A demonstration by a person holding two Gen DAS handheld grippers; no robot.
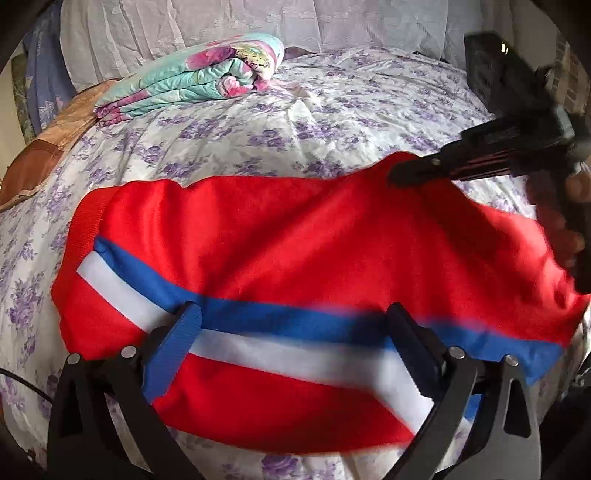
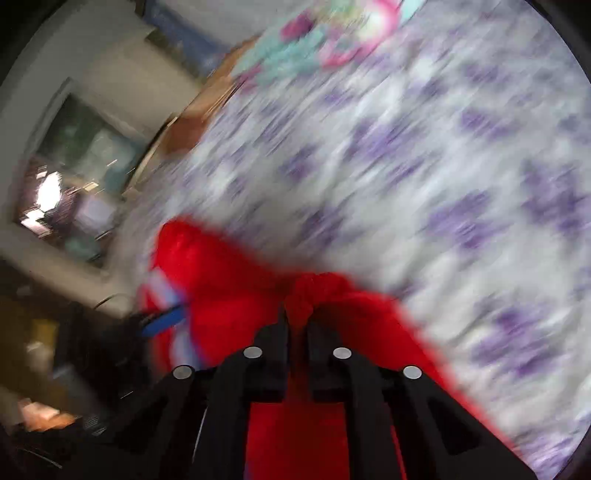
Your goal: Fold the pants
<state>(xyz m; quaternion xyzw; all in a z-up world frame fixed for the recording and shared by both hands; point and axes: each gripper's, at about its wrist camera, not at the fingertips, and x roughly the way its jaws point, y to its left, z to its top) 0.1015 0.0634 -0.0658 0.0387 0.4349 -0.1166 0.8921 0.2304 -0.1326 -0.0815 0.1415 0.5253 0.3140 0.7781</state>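
Observation:
The red pants (image 1: pixel 295 236) with a blue and white side stripe lie across the flowered bed sheet (image 1: pixel 258 129), folded lengthwise. My left gripper (image 1: pixel 295 325) is open, its jaws wide apart over the stripe near the pants' near edge, holding nothing. My right gripper (image 1: pixel 399 177) reaches in from the right in the left wrist view and is shut on the far edge of the pants. In the blurred right wrist view my right gripper (image 2: pixel 297 314) pinches a bunch of the red pants (image 2: pixel 229 288) between its jaws.
A folded turquoise and pink flowered blanket (image 1: pixel 192 74) lies at the back left of the bed. A brown patchwork cloth (image 1: pixel 48 147) hangs at the bed's left edge. White lace curtain (image 1: pixel 258 22) runs behind the bed. The right wrist view shows a window (image 2: pixel 74 177) at left.

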